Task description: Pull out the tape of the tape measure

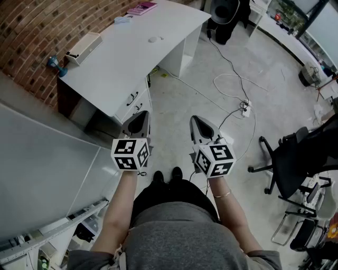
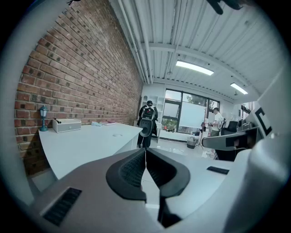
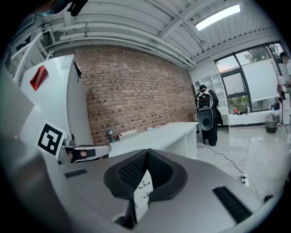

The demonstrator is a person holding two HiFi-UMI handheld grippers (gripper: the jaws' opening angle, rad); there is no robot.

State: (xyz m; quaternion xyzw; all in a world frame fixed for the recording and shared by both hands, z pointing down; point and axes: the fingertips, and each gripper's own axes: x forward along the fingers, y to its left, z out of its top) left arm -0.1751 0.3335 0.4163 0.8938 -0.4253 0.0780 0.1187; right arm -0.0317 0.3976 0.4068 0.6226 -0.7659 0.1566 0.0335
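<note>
I cannot make out a tape measure for certain in any view; a small round white object lies on the white desk, too small to identify. Both grippers are held side by side in front of the person's body, over the floor and short of the desk. My left gripper is shut, pads together with nothing between them. My right gripper is shut too, and holds nothing. Each gripper shows at the edge of the other's view.
On the desk stand a white box-shaped device, a small blue lamp figure and a pink book. Cables and a power strip lie on the floor. A black office chair is at the right. A person with a backpack stands beyond the desk.
</note>
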